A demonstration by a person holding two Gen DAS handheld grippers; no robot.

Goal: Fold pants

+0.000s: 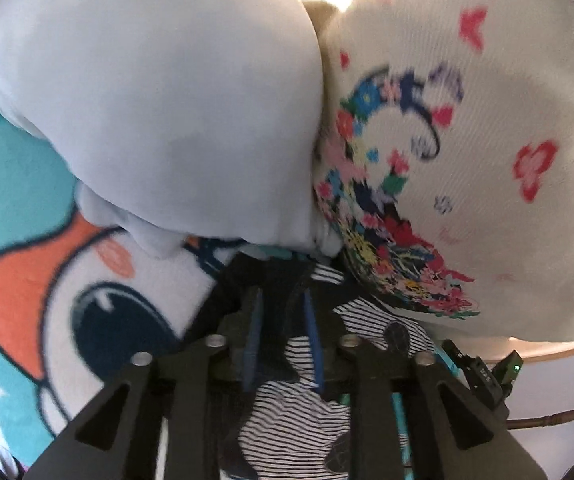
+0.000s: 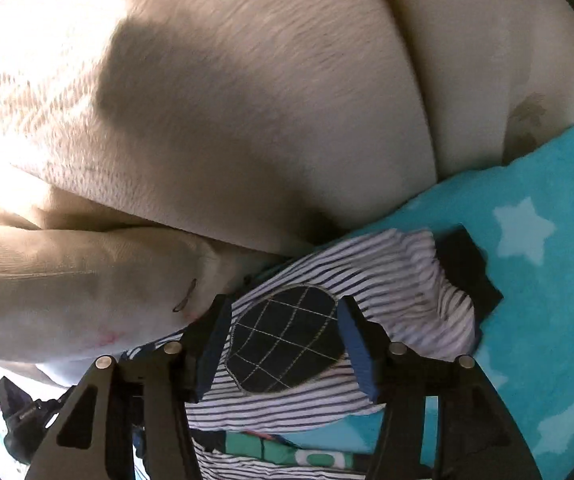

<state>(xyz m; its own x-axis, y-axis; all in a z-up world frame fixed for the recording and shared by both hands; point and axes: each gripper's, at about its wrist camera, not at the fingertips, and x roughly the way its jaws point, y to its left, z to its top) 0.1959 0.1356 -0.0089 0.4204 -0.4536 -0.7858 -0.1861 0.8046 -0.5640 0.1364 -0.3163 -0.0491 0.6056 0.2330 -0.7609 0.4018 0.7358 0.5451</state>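
on the turquoise star blanket (image 2: pixel 535 240), just near of a cream cushion (image 2: pixel 227 100), we saw the striped pants (image 2: pixel 387 264) lying bunched, their dark checked patch (image 2: pixel 285 340) showing between the fingers of our right gripper (image 2: pixel 285 334), whose jaws stood well apart and pressed on nothing. under our left gripper (image 1: pixel 281 332) the jaws stood only a narrow way apart with dark cloth of the pants between the blue pads (image 1: pixel 253 332), though we could not tell whether they pinched it. beyond lay a pale blue garment (image 1: pixel 159 112) on the left and a white flower-printed cloth (image 1: pixel 467 160) on the right.
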